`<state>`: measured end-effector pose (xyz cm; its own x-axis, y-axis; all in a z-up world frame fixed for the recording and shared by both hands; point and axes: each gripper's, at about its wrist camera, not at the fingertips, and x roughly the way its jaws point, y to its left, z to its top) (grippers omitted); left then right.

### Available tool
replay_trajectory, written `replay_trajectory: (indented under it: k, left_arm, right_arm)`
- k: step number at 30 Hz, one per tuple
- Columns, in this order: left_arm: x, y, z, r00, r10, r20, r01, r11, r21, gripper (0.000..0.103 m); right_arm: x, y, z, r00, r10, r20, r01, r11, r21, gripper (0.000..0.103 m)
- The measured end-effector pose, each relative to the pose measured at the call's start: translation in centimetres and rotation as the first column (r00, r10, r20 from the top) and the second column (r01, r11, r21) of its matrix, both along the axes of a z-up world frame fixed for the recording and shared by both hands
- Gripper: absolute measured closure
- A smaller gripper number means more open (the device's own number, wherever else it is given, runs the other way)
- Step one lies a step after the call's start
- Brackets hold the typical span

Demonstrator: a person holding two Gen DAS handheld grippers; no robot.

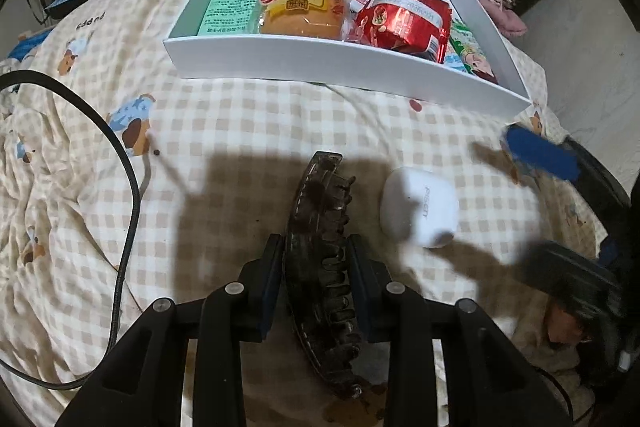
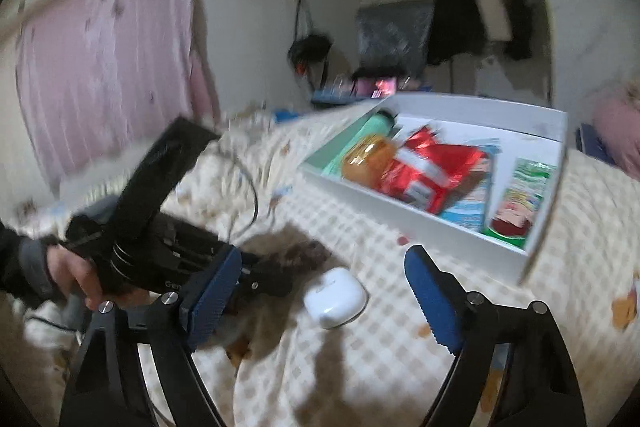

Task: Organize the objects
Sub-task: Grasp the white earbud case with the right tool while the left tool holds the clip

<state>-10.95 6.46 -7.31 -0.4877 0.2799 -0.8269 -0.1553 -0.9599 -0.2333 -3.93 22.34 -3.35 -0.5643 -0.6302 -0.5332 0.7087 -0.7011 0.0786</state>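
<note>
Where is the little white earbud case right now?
The earbud case lies on the checked blanket, just right of the hair clip in the left wrist view, nearer than the white box.

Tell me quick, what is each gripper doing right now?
Left gripper: closed on the dark hair claw clip.
Right gripper: open, holding nothing; the white earbud case lies on the bed beyond its fingers.

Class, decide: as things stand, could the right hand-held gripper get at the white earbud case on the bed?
Probably yes: the right hand-held gripper stands open with the white earbud case lying uncovered between its fingers.
</note>
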Motion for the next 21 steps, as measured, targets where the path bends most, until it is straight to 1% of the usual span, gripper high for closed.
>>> replay_trajectory:
  k: [1, 2, 4, 5, 6, 9, 11, 13, 15, 16, 17, 18, 21]
  left_arm:
    - [0.0, 0.2, 0.0, 1.000, -0.001, 0.002, 0.001, 1.000, -0.003, 0.070]
    - [-0.2, 0.2, -0.1, 1.000, -0.003, 0.015, 0.003, 1.000, -0.010, 0.070]
    - [-0.1, 0.4, -0.4, 1.000, -0.003, 0.017, 0.004, 1.000, -0.011, 0.070]
    - [-0.2, 0.3, -0.4, 1.000, -0.003, 0.017, 0.003, 1.000, -0.008, 0.070]
    - [-0.2, 0.4, -0.4, 1.000, -0.003, 0.018, 0.003, 1.000, -0.007, 0.070]
    - [-0.2, 0.3, -0.4, 1.000, -0.003, 0.019, 0.003, 1.000, -0.008, 0.070]
    - [-0.3, 0.3, -0.4, 1.000, -0.004, 0.019, 0.004, 1.000, -0.009, 0.070]
    - [-0.4, 0.2, -0.4, 1.000, -0.004, 0.020, 0.004, 1.000, -0.007, 0.070]
    - [-0.5, 0.2, -0.4, 1.000, -0.004, 0.020, 0.004, 1.000, -0.007, 0.070]
    - [-0.5, 0.1, -0.4, 1.000, -0.004, 0.020, 0.004, 1.000, -0.006, 0.070]
    - [-0.6, 0.2, -0.3, 1.000, -0.004, 0.020, 0.004, 1.000, -0.006, 0.070]
    - [-0.7, 0.4, -0.4, 1.000, -0.003, 0.019, 0.003, 1.000, -0.004, 0.070]
    - [-0.9, 0.7, -0.5, 1.000, 0.000, 0.019, 0.000, 1.000, 0.007, 0.070]
  right_arm:
    - [-0.5, -0.7, -0.4, 1.000, -0.004, 0.024, 0.004, 1.000, 0.025, 0.034]
    - [-1.1, -1.2, -0.9, 0.998, -0.022, 0.054, 0.020, 0.998, 0.052, 0.038]
    - [-2.4, -1.6, -2.2, 0.991, -0.058, 0.124, 0.049, 0.996, 0.076, 0.039]
    - [-2.9, -1.5, -2.8, 0.986, -0.072, 0.154, 0.060, 0.995, 0.082, 0.042]
    - [-3.1, -1.4, -3.3, 0.983, -0.081, 0.165, 0.067, 0.994, 0.091, 0.043]
    - [-2.6, -1.4, -3.4, 0.989, -0.086, 0.118, 0.074, 0.992, 0.103, 0.043]
    - [-2.0, -2.4, -3.9, 0.993, -0.091, 0.068, 0.078, 0.982, 0.173, 0.043]
    - [-1.1, -3.5, -4.4, 0.996, -0.094, 0.001, 0.091, 0.964, 0.250, 0.043]
    - [-0.4, -4.2, -4.7, 0.996, -0.081, -0.042, 0.090, 0.950, 0.298, 0.043]
    - [-0.1, -4.3, -4.9, 0.994, -0.087, -0.067, 0.104, 0.945, 0.311, 0.048]
    - [0.0, -4.2, -4.9, 0.993, -0.090, -0.074, 0.109, 0.944, 0.311, 0.051]
    - [0.0, -3.9, -4.6, 0.993, -0.091, -0.071, 0.107, 0.950, 0.292, 0.051]
    - [-0.2, -2.5, -3.7, 0.993, -0.106, -0.051, 0.114, 0.975, 0.193, 0.051]
